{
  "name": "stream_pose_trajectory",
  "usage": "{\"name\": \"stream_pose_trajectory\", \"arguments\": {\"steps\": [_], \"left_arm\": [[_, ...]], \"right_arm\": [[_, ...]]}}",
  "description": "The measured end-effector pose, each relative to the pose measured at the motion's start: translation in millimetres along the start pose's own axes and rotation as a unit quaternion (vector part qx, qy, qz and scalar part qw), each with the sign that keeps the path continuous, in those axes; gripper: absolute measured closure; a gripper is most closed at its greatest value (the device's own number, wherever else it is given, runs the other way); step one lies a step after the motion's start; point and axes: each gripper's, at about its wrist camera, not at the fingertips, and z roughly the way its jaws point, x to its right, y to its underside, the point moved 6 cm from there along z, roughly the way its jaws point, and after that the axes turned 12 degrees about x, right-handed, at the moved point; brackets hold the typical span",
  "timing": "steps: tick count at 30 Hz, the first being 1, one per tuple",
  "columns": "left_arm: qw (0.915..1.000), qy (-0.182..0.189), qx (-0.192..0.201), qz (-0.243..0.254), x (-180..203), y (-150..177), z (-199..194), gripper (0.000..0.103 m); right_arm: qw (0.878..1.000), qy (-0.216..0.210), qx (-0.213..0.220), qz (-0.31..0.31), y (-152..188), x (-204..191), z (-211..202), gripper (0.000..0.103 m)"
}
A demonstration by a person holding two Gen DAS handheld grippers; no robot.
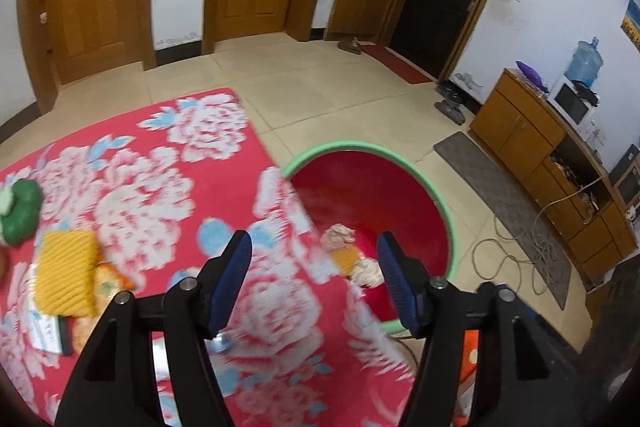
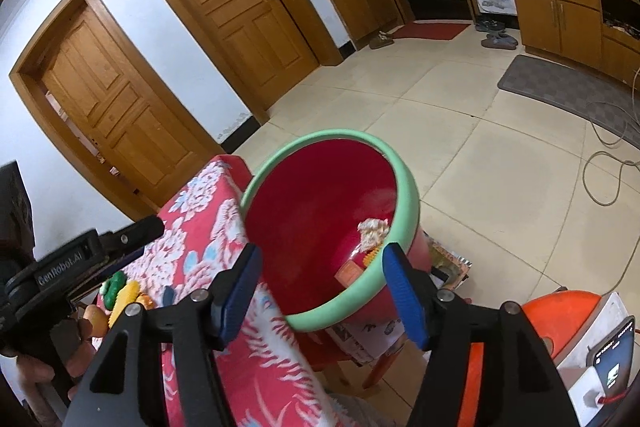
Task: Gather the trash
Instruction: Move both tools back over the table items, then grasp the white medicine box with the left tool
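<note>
A red basin with a green rim [image 1: 440,195] [image 2: 332,139] stands beside the table's right edge. Crumpled paper [image 1: 338,237] [image 2: 372,229] and a yellow scrap [image 1: 346,259] [image 2: 370,257] lie inside it. My left gripper [image 1: 314,283] is open and empty above the table edge, next to the basin. My right gripper [image 2: 320,291] is open and empty above the basin's near rim. On the table [image 1: 160,167] [image 2: 208,219] lie a yellow knitted item [image 1: 66,273] [image 2: 124,299], a green item [image 1: 20,211] [image 2: 114,285] and an orange piece [image 1: 110,279].
The left gripper's body [image 2: 60,271] shows at the left of the right wrist view. An orange stool [image 2: 560,311] and a phone [image 2: 612,359] are at the lower right. Cables [image 1: 520,251] lie on the tiled floor near a wooden cabinet [image 1: 540,147].
</note>
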Motion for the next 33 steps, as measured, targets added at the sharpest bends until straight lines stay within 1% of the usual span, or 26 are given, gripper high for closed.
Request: {"name": "stream_pose_trajectory", "arguments": {"steps": [7, 9, 15, 20, 27, 33], "left_arm": [[0.9984, -0.045, 0.021, -0.028, -58, -1, -33, 0.038], [0.9977, -0.053, 0.024, -0.034, -72, -1, -40, 0.038], [0.9931, -0.094, 0.034, -0.062, -124, 6, -69, 0.038], [0.9879, -0.131, 0.039, -0.074, -160, 19, -90, 0.038], [0.9817, -0.161, 0.02, -0.1, -202, 50, -100, 0.038], [0.978, -0.172, -0.012, -0.118, -222, 73, -84, 0.038]], "right_arm": [[1.0, -0.018, -0.001, -0.014, 4, -25, -11, 0.036], [1.0, -0.022, -0.003, -0.02, 7, -31, -13, 0.036], [0.999, -0.034, -0.01, -0.04, 17, -55, -17, 0.036], [0.997, -0.051, -0.019, -0.056, 29, -78, -20, 0.036], [0.995, -0.066, -0.03, -0.075, 43, -101, -23, 0.036], [0.993, -0.07, -0.039, -0.089, 51, -112, -21, 0.036]]}}
